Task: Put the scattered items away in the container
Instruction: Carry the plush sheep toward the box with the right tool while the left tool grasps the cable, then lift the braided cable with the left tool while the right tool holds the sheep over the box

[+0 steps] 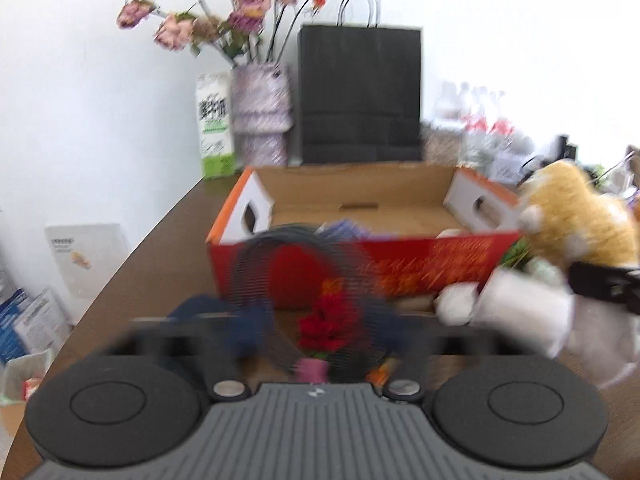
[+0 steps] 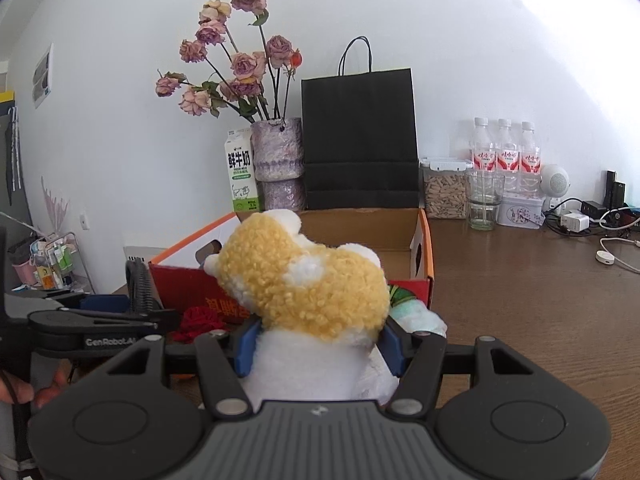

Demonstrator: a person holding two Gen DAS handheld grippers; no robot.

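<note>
The red cardboard box (image 2: 420,240) stands open on the brown wooden table (image 2: 520,288), just ahead of both claws, before a white wall. A black paper bag (image 2: 360,140) and a vase of dried roses (image 2: 276,152) stand behind it. The right gripper (image 2: 318,344) pinches a yellow-and-white plush toy (image 2: 308,280) at the box's near wall. The left gripper (image 1: 316,344), blurred, is pressed together on a black coiled spring (image 1: 296,272). Bare tabletop lies right of the box.
</note>
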